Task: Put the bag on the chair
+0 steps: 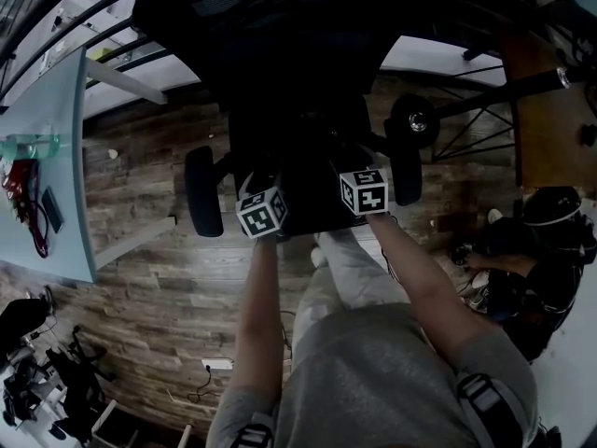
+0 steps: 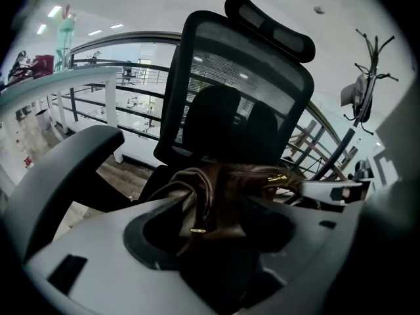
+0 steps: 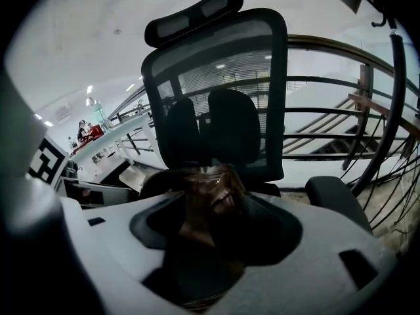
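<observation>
The brown leather bag with gold clasps (image 2: 226,188) sits on the black mesh office chair (image 2: 244,77), toward the seat's back edge, under the backrest. Left tongs (image 1: 264,194) and right tongs (image 1: 359,177) both gape, released; the bag lies just ahead, gripped by neither.

grey short-sleeved t-shirt (image 1: 373,381), forearms bare. pale grey trousers (image 1: 343,269). dark shoulder straps (image 1: 483,401) with light buckles, one each side. left claw (image 2: 213,238), right claw (image 3: 211,241): smooth light grey shell, dark rounded recess in middle, small dark rectangular slots toward edges. left cube (image 1: 261,211), right cube (image 1: 365,190): white, black square markers on faces.
</observation>
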Tool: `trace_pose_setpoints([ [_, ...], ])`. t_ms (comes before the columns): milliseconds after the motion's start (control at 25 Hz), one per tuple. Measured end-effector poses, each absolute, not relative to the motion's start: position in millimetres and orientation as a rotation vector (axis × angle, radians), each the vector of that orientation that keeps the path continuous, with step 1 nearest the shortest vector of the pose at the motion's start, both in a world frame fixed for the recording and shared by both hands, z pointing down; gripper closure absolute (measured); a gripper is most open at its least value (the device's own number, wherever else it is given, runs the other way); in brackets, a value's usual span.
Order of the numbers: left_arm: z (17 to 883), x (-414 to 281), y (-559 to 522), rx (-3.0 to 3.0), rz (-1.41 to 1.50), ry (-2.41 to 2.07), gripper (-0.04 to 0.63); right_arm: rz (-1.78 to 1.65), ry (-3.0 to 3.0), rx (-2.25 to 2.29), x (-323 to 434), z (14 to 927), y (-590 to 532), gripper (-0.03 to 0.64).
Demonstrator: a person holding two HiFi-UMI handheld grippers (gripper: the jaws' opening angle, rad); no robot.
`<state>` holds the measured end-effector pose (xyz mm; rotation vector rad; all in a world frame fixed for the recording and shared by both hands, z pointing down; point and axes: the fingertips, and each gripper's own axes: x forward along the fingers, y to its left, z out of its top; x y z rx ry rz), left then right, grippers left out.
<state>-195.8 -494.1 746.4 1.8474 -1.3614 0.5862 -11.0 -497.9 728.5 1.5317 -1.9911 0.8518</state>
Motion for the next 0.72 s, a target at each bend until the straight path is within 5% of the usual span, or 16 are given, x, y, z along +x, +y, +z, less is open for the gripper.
trace_pose_setpoints([
  [200, 722.6, -197.8, -483.9, 1.875, 0.540, -1.372, 0.350, 0.785, -2.014, 1.575, -8.5, 703.1, -488.3, 0.382],
  [520, 677.5, -193.1, -454.5, 1.963, 0.503, -1.408, 0.481, 0.732, -2.102, 1.617, -14.1, 651.9, -452.6, 0.391],
  [720, 649.1, -191.2, -428.9, 1.975, 0.445, -1.428, 0.553, 0.744, -2.165, 1.631, -19.1, 618.2, -421.2, 0.497],
])
